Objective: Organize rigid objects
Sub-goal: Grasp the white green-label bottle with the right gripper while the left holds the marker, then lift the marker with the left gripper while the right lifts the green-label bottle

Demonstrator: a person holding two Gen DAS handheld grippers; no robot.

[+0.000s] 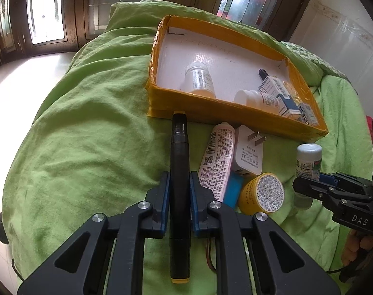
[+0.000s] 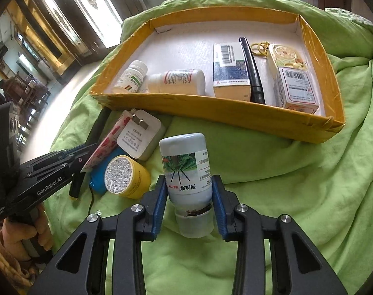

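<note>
Bottles, boxes and a dark pen already lie inside the yellow cardboard tray on the green blanket. Outside its near wall sit a white plug adapter, a pink tube and a yellow round tin; a blue object beneath them is mostly covered and hard to identify. The left gripper is clenched on a black marker, whose lower end is partly hidden by the fingers. The right gripper grasps a white bottle with a green label upside down, just short of the tray; its label text is too small to read.
</note>
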